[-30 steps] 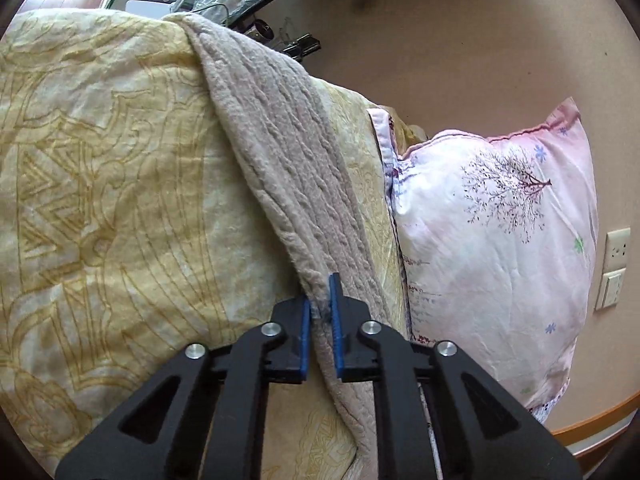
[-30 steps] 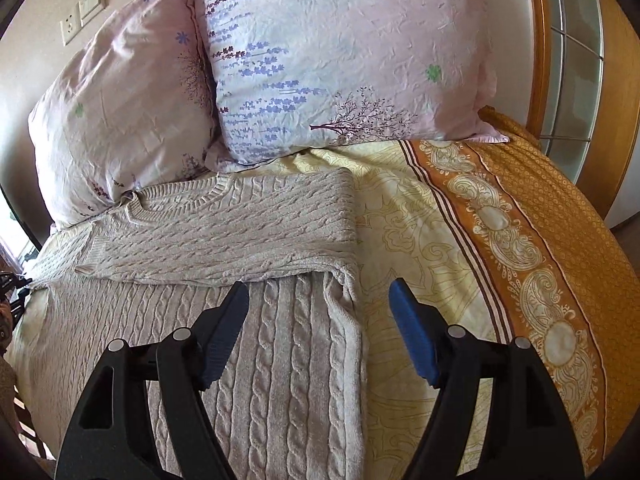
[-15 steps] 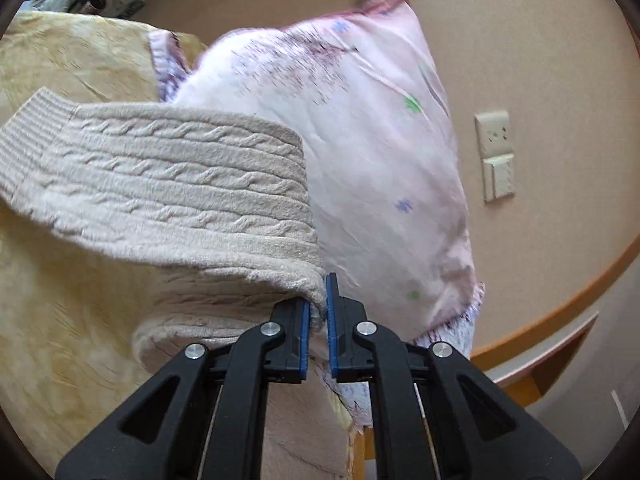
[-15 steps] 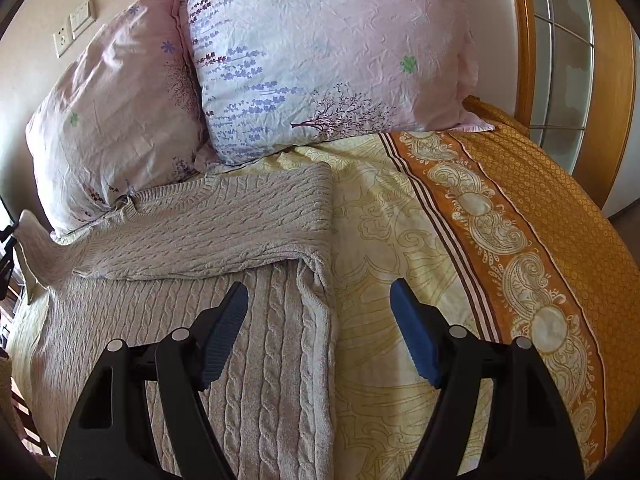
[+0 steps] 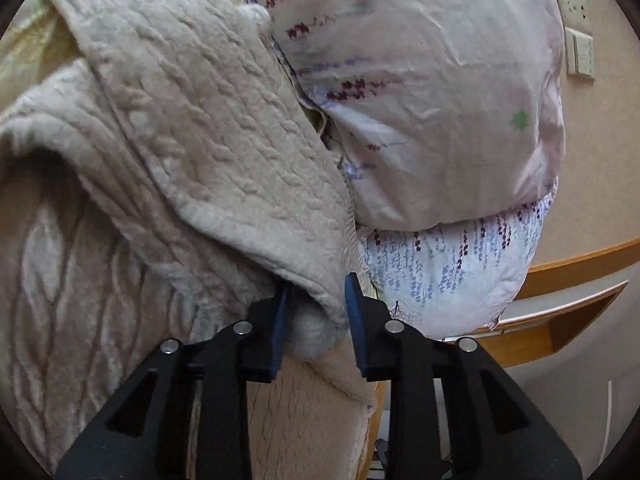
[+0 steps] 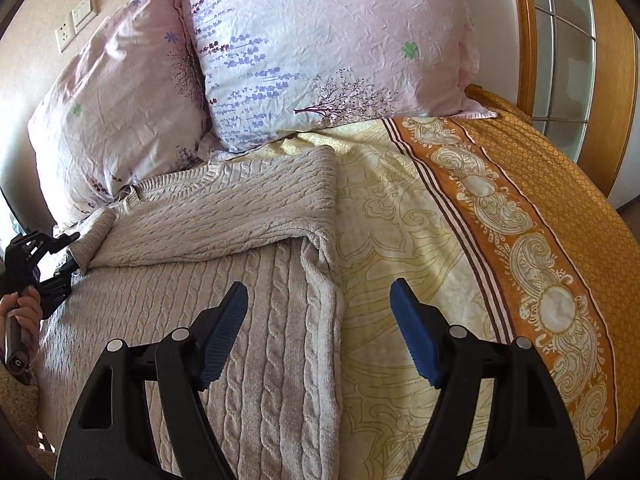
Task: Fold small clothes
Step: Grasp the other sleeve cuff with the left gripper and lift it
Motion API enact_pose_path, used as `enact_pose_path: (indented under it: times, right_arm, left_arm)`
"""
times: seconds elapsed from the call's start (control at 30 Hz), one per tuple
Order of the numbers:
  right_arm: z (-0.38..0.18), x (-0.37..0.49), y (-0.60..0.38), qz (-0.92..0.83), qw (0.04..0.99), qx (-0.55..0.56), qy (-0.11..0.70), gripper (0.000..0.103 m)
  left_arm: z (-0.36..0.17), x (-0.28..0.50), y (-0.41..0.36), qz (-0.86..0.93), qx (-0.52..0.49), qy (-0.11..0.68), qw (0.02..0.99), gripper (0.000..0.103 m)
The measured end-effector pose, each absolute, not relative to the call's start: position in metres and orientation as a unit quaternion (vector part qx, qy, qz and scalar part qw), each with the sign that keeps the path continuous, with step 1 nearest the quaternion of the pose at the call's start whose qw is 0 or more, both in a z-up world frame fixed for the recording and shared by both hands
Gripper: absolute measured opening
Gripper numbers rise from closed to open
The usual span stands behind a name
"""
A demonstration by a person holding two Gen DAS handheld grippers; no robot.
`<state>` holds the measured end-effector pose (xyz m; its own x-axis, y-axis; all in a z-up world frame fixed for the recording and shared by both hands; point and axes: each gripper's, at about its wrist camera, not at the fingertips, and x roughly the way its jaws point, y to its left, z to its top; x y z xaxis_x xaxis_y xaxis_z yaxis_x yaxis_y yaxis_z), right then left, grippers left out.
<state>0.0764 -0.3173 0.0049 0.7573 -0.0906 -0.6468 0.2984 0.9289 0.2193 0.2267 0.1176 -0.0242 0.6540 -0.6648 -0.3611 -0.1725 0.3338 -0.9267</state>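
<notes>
We see our left gripper (image 5: 316, 312) with its blue pads parted around a fold of the beige cable-knit sweater (image 5: 192, 120). Just beside it lie 2 floral pillows (image 5: 432, 92).

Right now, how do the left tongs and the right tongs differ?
The left tongs have beige cable-knit sweater fabric between narrowly spread pads; the right tongs gape wide, holding nothing. The left sit at the sleeve near the pillows; the right hover over the sweater's edge. Both have blue pads.
</notes>
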Motion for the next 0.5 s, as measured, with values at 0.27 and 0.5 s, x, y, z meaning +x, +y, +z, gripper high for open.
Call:
enact_pose_path:
  times: [0.27, 0.5]
  right_arm:
    - [-0.001, 0.076, -0.322, -0.100, 0.924, 0.169, 0.328, 0.075]
    - [-0.003, 0.063, -0.332, -0.110, 0.927, 0.166, 0.318, 0.075]
  left_arm:
    - [-0.017, 0.220, 0.184, -0.086, -0.599, 0.325, 0.727, 0.040]
    - [0.004, 0.236, 0.160, -0.087, -0.574, 0.309, 0.753, 0.009]
